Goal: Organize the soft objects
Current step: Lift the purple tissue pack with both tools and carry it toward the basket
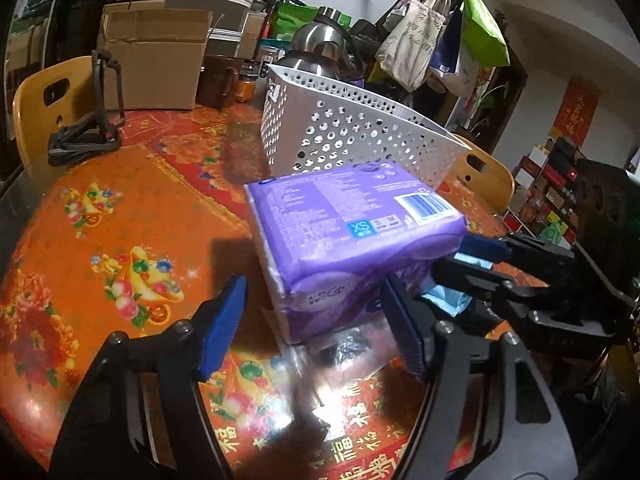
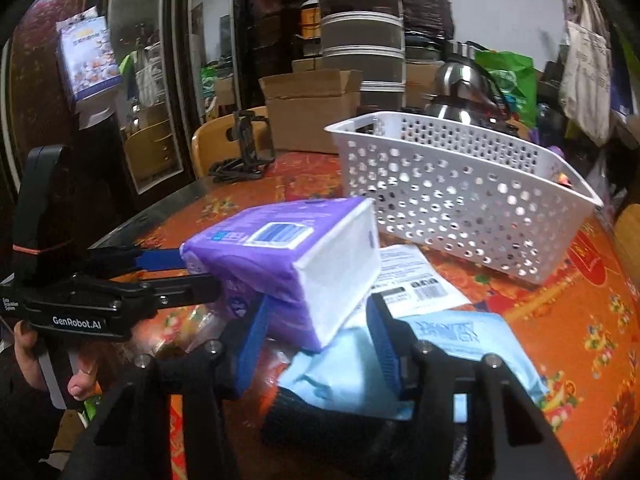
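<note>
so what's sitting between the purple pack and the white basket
A white printed sheet flat on the tablecloth, beside the purple pack and before the basket; right wrist view shows it.
</note>
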Motion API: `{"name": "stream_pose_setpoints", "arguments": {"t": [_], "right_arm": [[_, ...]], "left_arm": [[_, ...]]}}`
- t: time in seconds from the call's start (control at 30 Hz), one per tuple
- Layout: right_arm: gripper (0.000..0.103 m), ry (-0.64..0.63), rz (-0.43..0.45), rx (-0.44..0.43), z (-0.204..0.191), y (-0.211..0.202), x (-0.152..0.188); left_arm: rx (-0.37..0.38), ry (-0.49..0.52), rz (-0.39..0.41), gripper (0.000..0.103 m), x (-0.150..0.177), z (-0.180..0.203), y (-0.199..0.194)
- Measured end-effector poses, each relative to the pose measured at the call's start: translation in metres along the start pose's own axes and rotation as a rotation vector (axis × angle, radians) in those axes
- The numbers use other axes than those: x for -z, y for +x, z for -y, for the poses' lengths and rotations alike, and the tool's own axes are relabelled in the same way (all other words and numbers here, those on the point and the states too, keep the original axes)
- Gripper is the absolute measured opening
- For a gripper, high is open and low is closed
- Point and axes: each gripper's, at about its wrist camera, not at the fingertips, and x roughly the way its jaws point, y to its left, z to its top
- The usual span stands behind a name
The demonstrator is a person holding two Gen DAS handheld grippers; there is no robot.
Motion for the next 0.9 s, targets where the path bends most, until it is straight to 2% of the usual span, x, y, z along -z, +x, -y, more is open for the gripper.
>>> {"name": "stream_pose_setpoints", "arguments": {"t": [0.1, 0.33, 0.47, 0.6, 0.7, 0.9], "right_arm": [[0.033, -0.017, -0.010, -0.032, -0.004, 0.005, -0.002], [0.028, -0.036, -0.016, -0.050, -0.003, 0.009, -0.003], [0.028, -0.035, -0.017, -0.050, -0.002, 0.010, -0.004], [0.028, -0.053, -0.016, -0.034, -0.002, 0.010, -0.005], [0.028, -0.047, -0.037, -0.011, 0.003, 0.014, -0.005], [0.028, -0.070, -0.041, -0.021, 0.005, 0.018, -0.008]], "left_arm": [[0.018, 0.010, -0.007, 0.059, -0.002, 0.004, 0.002], [0.030, 0.001, 0.001, 0.049, -0.005, -0.001, 0.000], [0.001, 0.026, -0.004, 0.049, -0.005, 0.005, 0.001], [0.032, 0.012, -0.008, 0.040, -0.008, -0.001, 0.001], [0.029, 0.002, -0.017, 0.040, -0.006, -0.005, 0.004], [0.030, -0.031, -0.015, 0.041, -0.006, -0.012, 0.007]]}}
